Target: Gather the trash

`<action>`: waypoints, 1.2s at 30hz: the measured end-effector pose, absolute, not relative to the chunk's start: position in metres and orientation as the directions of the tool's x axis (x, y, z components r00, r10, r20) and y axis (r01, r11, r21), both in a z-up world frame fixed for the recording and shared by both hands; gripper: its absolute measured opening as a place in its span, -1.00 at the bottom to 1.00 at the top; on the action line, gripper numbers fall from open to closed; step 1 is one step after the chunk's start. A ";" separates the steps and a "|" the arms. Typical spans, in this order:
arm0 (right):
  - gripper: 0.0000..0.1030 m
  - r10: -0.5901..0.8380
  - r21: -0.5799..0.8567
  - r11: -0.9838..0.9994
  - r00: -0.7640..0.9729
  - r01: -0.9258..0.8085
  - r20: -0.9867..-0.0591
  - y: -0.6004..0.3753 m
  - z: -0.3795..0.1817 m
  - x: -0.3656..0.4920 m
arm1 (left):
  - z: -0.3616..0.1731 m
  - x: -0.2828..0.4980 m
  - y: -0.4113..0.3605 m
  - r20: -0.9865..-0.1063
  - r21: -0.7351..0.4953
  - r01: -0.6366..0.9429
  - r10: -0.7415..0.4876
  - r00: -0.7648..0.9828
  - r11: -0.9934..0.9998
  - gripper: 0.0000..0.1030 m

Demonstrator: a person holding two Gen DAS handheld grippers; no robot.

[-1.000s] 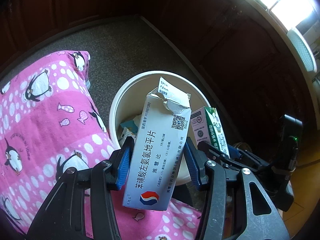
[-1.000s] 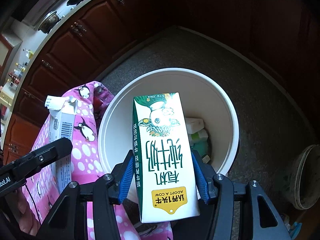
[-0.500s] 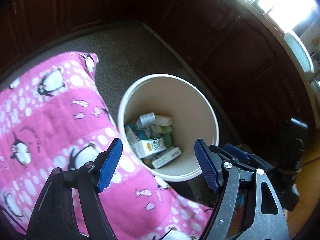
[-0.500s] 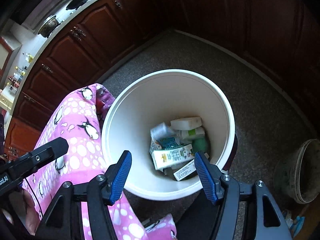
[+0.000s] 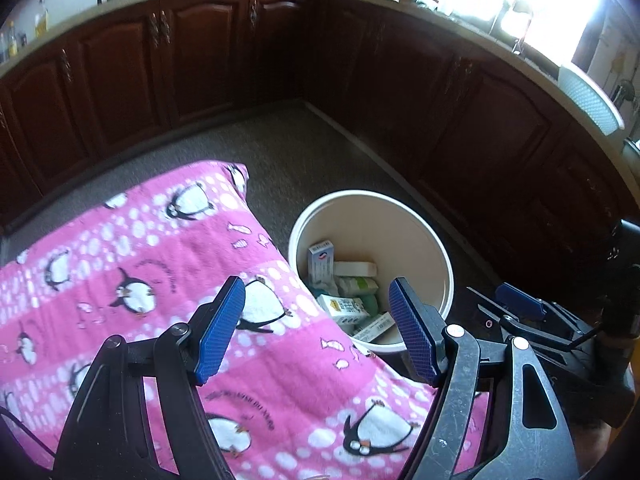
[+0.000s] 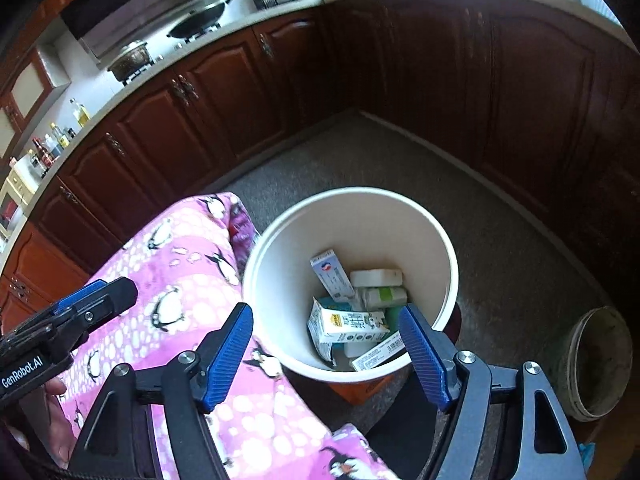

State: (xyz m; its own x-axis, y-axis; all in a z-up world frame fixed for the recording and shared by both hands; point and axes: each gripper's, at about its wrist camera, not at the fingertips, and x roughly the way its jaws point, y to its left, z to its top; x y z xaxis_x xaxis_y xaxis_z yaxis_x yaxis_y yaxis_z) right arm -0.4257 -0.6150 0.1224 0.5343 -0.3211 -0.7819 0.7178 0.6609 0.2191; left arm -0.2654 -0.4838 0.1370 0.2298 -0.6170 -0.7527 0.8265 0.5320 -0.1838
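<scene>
left gripper (image 5: 316, 328): spread wide, nothing in it | right gripper (image 6: 326, 350): jaws opening, empty too | trash: milk carton (image 6: 346, 324) and medicine box (image 6: 332, 276) lying down in the white bin (image 6: 448, 256); bin's on the floor right beside the pink penguin blanket (image 5: 140, 260)

One white bin (image 6: 448, 264) is sitting on the floor, holding roughly six discarded cartons (image 6: 346, 324); two claws are hovering; one pink penguin blanket (image 5: 132, 264) is lying alongside.

Cartons, boxes (image 6: 347, 323) heaped inside white bin (image 6: 448, 256).
</scene>
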 end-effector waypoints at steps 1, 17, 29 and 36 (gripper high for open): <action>0.50 -0.334 0.215 0.661 0.539 0.719 -0.773 -0.610 0.127 -0.427 | 0.140 -0.265 -0.482 -0.747 -0.178 0.828 -0.621 0.239 0.532 0.43; 0.89 -0.477 0.176 0.692 0.626 0.701 -0.617 -0.544 0.197 -0.447 | 0.199 -0.286 -0.407 -0.601 -0.124 0.805 -0.690 0.404 0.580 0.62; 0.99 -0.506 0.174 0.703 0.657 0.690 -0.559 -0.524 0.219 -0.450 | 0.222 -0.291 -0.372 -0.536 -0.112 0.788 -0.705 0.465 0.605 0.62; 0.99 -0.520 0.138 0.719 0.659 0.681 -0.543 -0.511 0.223 -0.445 | 0.226 -0.294 -0.365 -0.515 -0.072 0.784 -0.696 0.500 0.617 0.62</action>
